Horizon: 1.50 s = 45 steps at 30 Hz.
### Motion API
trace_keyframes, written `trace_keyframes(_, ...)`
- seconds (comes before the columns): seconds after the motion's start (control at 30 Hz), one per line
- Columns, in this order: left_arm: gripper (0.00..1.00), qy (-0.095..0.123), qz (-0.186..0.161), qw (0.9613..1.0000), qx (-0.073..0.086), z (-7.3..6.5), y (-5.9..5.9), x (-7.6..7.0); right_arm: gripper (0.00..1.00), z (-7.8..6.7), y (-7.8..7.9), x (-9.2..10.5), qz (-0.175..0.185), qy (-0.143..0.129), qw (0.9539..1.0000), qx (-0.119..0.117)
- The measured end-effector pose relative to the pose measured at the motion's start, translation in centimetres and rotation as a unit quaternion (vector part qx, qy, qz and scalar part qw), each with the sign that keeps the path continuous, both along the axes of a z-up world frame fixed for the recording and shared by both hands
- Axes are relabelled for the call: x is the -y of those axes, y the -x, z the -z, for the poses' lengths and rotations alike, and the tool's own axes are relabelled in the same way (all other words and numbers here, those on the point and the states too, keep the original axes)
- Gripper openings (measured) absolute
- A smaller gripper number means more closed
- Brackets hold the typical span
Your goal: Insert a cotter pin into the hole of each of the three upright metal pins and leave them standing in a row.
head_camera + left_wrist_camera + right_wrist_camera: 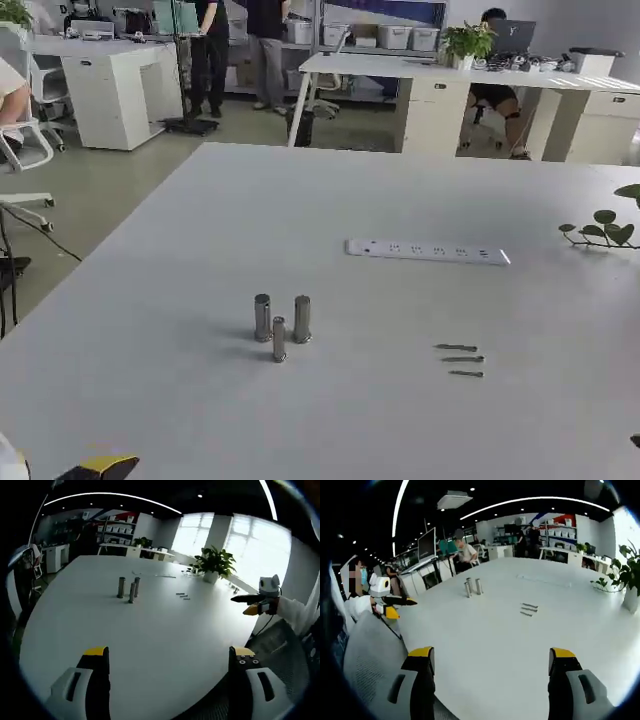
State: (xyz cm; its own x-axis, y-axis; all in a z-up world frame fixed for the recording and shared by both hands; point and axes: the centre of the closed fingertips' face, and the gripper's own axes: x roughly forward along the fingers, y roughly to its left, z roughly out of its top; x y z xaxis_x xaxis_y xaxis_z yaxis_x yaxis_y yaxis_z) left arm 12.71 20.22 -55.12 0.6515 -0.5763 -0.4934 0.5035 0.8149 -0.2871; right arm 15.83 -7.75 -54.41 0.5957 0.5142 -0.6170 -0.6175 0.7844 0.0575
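Three upright metal pins [279,325] stand bunched in a small triangle at the table's middle, seen farther off as the pins [131,589] and the pins [473,586]. Three cotter pins [461,360] lie side by side to their right, also visible as the cotter pins [183,596] and the cotter pins [529,609]. My left gripper [168,652] is open and holds nothing, well short of the pins; its yellow tip [100,467] pokes in at the bottom left. My right gripper [491,653] is open too, off the table's near edge.
A white power strip [428,252] lies beyond the pins. A trailing plant [605,228] reaches in at the right edge, and a potted plant [215,562] stands at the table's far side. Desks, chairs and people fill the room behind.
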Motion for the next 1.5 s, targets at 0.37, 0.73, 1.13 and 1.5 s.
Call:
trace_keyframes(0.37, 0.99, 0.002, 0.002, 1.0000, -0.001, 0.0, -0.2, 0.3, 0.96, 0.1, -0.1, -0.3, -0.004, 0.006, 1.0000, -0.006)
trace_keyframes(0.73, 0.99, 0.002, 0.018, 0.9998, -0.002, 0.0, -0.6, 0.9, 0.96, 0.2, 0.3, 0.4, 0.007, 0.016, 0.9998, -0.011)
trace_keyframes(1.13, 0.99, 0.011, 0.022, 0.9997, -0.002, 0.0, -0.5, 1.1, 0.95, -0.2, 0.7, 1.3, 0.015, 0.025, 0.9996, -0.005)
trace_keyframes(1.5, 0.98, 0.000, 0.019, 0.9997, 0.018, -0.6, -0.5, 0.1, 0.93, -0.5, 0.4, 1.1, 0.009, 0.037, 0.9992, 0.007)
